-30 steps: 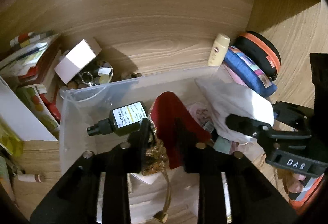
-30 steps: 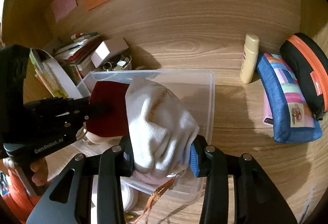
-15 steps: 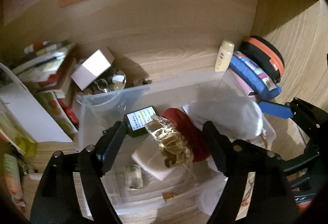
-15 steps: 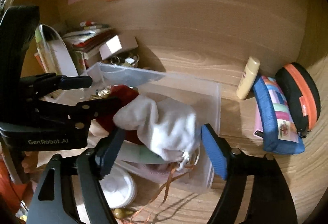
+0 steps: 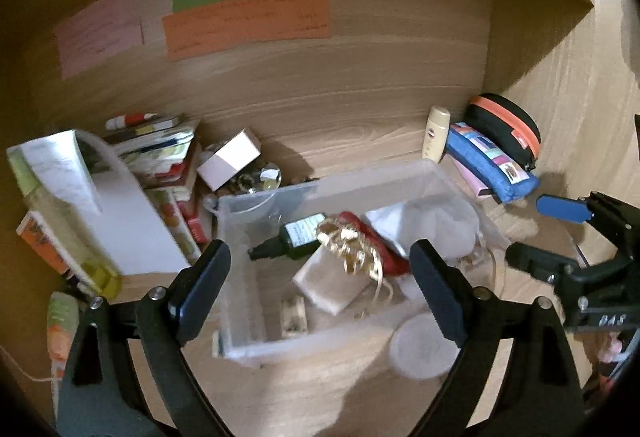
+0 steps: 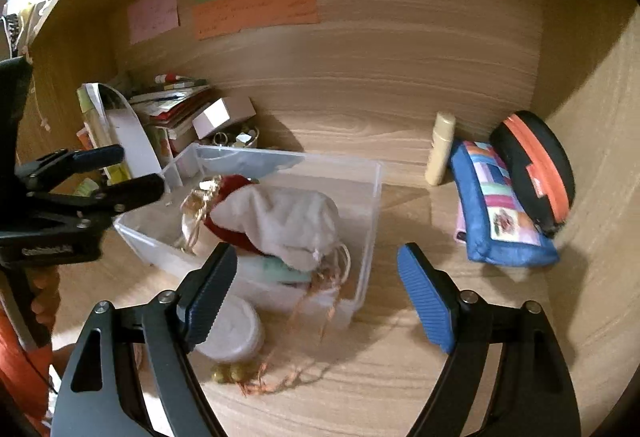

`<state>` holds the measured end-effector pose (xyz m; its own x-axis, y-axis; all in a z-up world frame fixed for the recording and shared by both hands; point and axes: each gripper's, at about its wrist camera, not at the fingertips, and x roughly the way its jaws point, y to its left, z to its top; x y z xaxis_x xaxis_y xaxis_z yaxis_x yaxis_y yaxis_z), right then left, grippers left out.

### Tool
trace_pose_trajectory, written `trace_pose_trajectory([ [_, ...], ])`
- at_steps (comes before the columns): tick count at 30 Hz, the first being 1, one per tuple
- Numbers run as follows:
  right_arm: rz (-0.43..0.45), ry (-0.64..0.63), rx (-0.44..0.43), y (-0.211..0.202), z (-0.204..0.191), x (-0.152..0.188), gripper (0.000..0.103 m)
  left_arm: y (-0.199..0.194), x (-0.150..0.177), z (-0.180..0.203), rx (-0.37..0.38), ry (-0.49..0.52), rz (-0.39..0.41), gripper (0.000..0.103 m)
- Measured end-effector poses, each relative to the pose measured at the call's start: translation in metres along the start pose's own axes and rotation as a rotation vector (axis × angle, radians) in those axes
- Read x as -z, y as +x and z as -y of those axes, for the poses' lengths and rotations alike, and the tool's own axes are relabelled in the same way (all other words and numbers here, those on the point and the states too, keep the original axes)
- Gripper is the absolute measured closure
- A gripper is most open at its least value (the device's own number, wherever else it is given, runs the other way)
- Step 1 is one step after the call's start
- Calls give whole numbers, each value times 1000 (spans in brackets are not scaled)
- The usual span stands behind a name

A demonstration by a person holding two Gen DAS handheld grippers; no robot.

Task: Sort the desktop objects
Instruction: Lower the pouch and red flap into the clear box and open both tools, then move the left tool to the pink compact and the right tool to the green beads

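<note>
A clear plastic bin [image 5: 272,201] [image 6: 372,197] sits on the wooden desk. Inside lie a red pouch with gold trim [image 5: 360,241] [image 6: 236,183], a white cloth bag [image 5: 440,225] [image 6: 288,221] and a dark dropper bottle [image 5: 296,237]. My left gripper [image 5: 320,273] is open and empty, above the bin's near side; it shows at the left of the right wrist view [image 6: 116,173]. My right gripper [image 6: 312,285] is open and empty, just in front of the bin; it shows at the right of the left wrist view [image 5: 548,233].
A white round jar [image 6: 232,329] [image 5: 420,349] and gold beads on orange cord [image 6: 248,377] lie in front of the bin. A cream bottle [image 6: 440,149], blue patchwork pouch [image 6: 500,205] and black-orange case [image 6: 536,165] stand right. Books and a small white box [image 6: 224,113] crowd the left.
Both grippers opened, letting the red pouch and the white cloth bag drop into the bin, then drew back and up from it.
</note>
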<state>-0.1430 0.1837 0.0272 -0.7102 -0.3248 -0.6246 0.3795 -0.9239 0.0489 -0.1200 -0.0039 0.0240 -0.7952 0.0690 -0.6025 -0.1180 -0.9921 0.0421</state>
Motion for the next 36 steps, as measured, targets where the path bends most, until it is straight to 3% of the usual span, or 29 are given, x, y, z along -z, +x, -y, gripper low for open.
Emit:
trace_pose_trajectory([
  [8,-33,-3,17,-12,2,28,22,-26,37,-15,-45,-5,-33,10],
  [17,-152,15,2,3,-2,70,22,-42,94,-30,-66,-38,-135,10],
  [27,-247,-55,-39,16,-31,101,22,-49,143,-21,27,-60,-223,10],
  [36,-269,-96,-56,35,-49,97,22,-24,158,-9,93,-76,-302,10],
])
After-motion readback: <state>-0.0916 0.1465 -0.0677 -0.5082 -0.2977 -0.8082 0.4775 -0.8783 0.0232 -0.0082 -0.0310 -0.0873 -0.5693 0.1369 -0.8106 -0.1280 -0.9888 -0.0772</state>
